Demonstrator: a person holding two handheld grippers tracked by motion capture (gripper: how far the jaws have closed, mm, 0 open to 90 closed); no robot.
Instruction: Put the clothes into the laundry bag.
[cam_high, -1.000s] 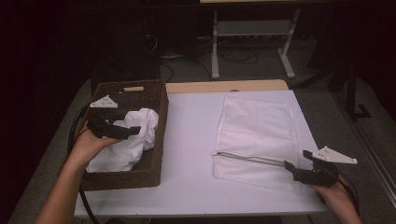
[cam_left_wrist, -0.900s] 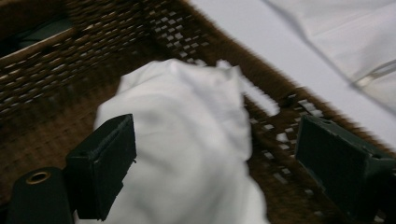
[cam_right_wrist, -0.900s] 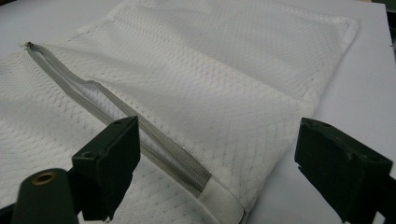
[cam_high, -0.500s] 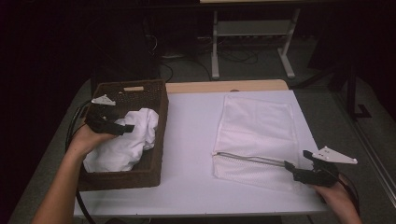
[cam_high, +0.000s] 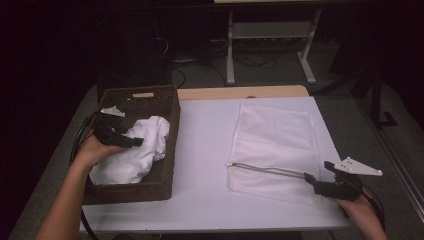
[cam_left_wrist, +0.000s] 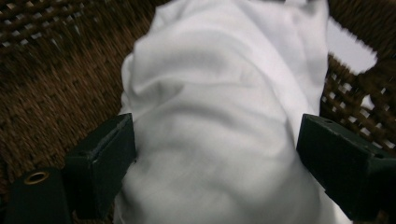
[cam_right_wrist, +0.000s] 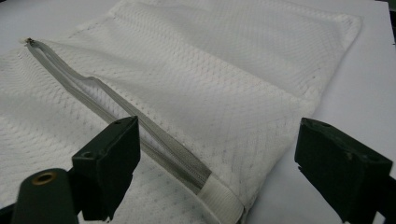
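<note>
A dark woven basket (cam_high: 172, 150) stands at the table's left with a crumpled white cloth (cam_high: 137, 155) in it. My left gripper (cam_high: 134, 141) is down in the basket on top of the cloth. In the left gripper view its jaws stand wide apart (cam_left_wrist: 217, 140), open, with the cloth (cam_left_wrist: 224, 79) bulging between them. A white mesh bag (cam_high: 277, 132) lies flat on the right, its grey zipper (cam_high: 265, 170) partly undone. My right gripper (cam_high: 311, 181) is at the zipper's right end, open (cam_right_wrist: 217, 149), just above the bag (cam_right_wrist: 233, 60) and zipper (cam_right_wrist: 93, 88).
The white table top (cam_high: 205, 150) has a wooden strip (cam_high: 240, 92) along its back edge. Behind it on the dark floor stand a metal frame (cam_high: 270, 50) and some cables. The basket's weave (cam_left_wrist: 56, 84) surrounds the cloth closely.
My left gripper has sunk a little further onto the cloth in the basket. The right gripper and the mesh bag have stayed put.
</note>
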